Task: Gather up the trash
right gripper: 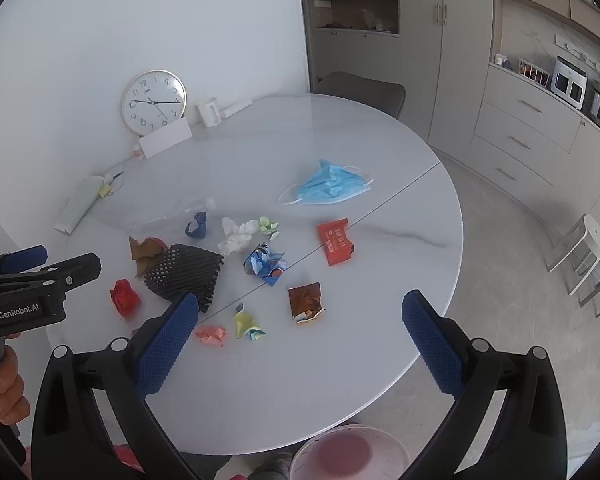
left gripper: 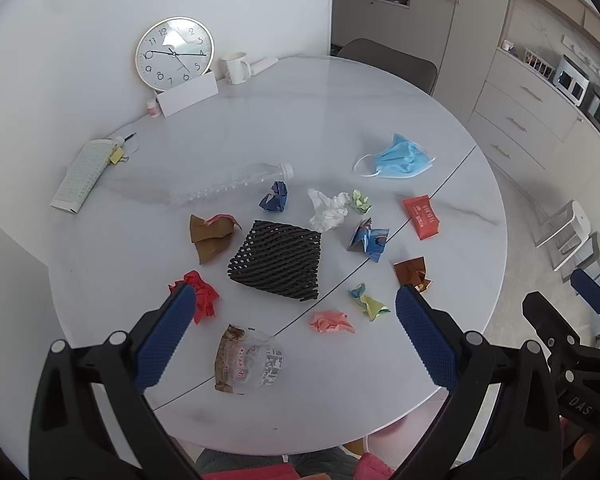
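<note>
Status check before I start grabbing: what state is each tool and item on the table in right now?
Left tool: open, empty.
Right tool: open, empty.
Bottle: lying on its side, capped.
Mask: crumpled, lying loose.
Black net: lying flat.
Tissue: crumpled.
Red packet: torn open.
Clear wrapper: empty, flattened.
Mug: upright.
</note>
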Tool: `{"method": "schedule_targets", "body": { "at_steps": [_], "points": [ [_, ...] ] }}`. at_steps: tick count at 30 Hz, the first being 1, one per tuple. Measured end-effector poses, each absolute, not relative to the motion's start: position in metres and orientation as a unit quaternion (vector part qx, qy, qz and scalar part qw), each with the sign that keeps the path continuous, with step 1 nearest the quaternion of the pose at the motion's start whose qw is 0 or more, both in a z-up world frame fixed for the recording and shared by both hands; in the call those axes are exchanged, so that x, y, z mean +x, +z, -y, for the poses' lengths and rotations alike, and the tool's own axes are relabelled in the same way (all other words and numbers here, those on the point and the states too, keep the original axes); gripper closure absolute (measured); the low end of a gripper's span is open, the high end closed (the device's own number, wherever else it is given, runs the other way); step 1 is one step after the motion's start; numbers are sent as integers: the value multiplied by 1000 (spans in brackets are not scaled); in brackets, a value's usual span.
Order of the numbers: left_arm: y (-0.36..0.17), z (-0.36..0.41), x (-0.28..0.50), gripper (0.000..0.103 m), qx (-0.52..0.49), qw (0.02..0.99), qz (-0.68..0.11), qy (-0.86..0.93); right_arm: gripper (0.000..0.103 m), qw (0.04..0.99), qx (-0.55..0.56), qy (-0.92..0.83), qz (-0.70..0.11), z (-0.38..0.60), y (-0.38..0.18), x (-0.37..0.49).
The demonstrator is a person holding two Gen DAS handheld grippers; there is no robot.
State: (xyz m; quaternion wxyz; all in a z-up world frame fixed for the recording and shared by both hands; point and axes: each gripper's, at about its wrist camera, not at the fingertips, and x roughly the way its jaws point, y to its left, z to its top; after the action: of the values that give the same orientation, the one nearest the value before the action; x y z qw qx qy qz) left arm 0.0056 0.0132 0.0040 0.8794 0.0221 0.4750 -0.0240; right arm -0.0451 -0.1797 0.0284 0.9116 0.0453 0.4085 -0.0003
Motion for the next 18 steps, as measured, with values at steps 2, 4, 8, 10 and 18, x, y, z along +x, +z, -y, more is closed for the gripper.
{"method": "schedule_targets", "body": {
  "at_steps": [2,4,8,10,18],
  "points": [
    [3,-14,6,8,21,879,-475,-23,2,911,45,0,-410,178,27,-44],
    [3,-16,7,8,19,879,-476,-23,2,911,44,1,-410,176,27,-44],
    [1,-17,8,8,19,878,-477,-21,2,910,42,2,-412,174,27,-43],
    [1,-17,8,8,19,878,-478,-21,2,910,41,3,-413,173,27,-42],
    [1,-20,9,8,17,877,-480,-20,2,909,40,4,-415,171,26,-41]
  ]
}}
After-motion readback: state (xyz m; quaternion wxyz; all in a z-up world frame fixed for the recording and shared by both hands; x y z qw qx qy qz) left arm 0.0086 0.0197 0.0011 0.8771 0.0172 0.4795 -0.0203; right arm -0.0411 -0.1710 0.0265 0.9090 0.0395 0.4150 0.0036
